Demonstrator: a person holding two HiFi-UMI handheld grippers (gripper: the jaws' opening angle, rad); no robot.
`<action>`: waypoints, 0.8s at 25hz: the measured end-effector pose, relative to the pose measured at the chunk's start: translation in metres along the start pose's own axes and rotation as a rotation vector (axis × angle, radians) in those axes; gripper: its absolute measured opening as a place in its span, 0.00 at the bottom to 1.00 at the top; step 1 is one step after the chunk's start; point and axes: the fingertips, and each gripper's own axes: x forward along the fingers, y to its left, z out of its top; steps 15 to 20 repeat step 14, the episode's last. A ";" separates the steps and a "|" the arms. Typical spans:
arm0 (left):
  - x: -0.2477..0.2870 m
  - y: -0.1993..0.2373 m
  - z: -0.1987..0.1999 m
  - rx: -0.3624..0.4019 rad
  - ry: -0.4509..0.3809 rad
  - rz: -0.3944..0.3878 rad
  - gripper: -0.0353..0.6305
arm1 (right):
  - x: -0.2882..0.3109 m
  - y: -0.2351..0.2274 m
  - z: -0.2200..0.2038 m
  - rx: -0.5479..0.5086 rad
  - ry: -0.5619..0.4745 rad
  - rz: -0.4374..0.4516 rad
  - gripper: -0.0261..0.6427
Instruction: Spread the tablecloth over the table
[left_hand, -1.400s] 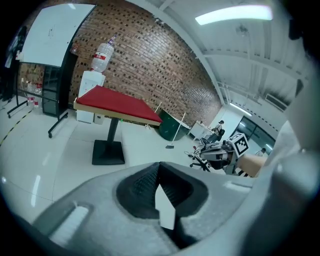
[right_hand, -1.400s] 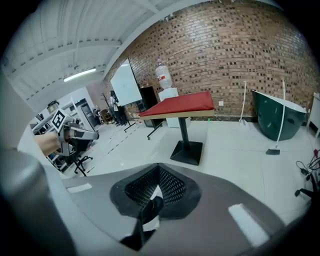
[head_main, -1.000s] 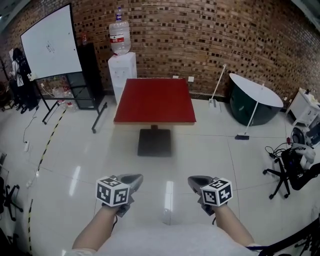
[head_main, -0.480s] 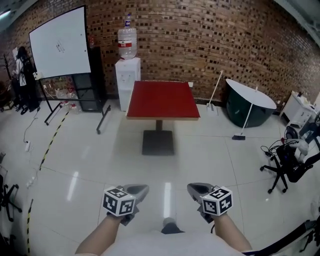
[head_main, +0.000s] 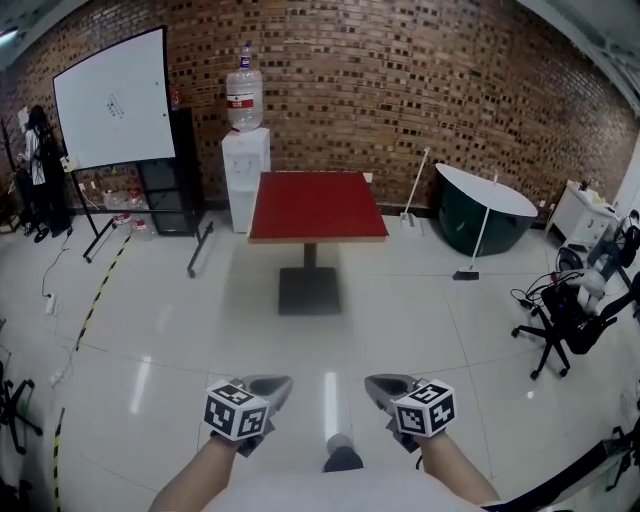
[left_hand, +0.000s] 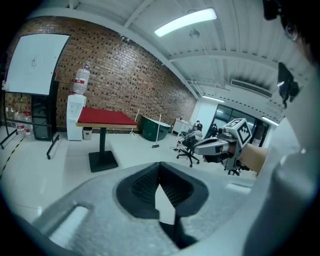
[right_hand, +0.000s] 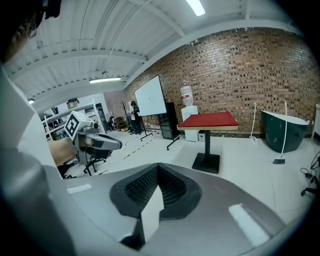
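A curved-looking red-brown brick wall (head_main: 400, 90) and a glossy white tiled floor (head_main: 420, 300) take up most of the head view. A white board on a black wheeled stand (head_main: 110, 100) is at 10 o'clock. The red-topped square table (head_main: 316, 205) on its black pedestal base (head_main: 307, 290) sits at 12 o'clock, just in front of the wall. A dark green tub with a tilted white lid (head_main: 480, 215) is at 2 o'clock, and a white water dispenser with a clear bottle (head_main: 244, 165) is just beside the table's far left corner. A black office chair (head_main: 560, 320) stands at 3 o'clock. At 6 o'clock the left gripper (head_main: 283, 382) and the right gripper (head_main: 372, 383) are held side by side above bare floor. Their own views show each pair of jaws pressed together with no fabric I can identify between them. No tablecloth can be made out in any view. Whether the red surface is cloth or plain tabletop I cannot tell, though a tan edge shows beneath it. The table lies straight ahead at 12 o'clock, well apart from both grippers, with its near edge running 9 to 3. Its centre falls slightly toward the left gripper, so I judge neither hand meaningfully nearer.
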 end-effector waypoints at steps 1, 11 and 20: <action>-0.001 -0.001 -0.003 -0.001 0.002 -0.005 0.05 | 0.000 0.002 -0.002 0.003 0.002 0.001 0.04; -0.010 0.004 -0.008 -0.019 0.002 0.008 0.05 | -0.003 0.008 -0.001 0.003 0.005 -0.003 0.04; -0.009 0.004 -0.003 -0.014 -0.009 0.007 0.05 | -0.003 0.005 0.003 0.001 -0.001 -0.005 0.04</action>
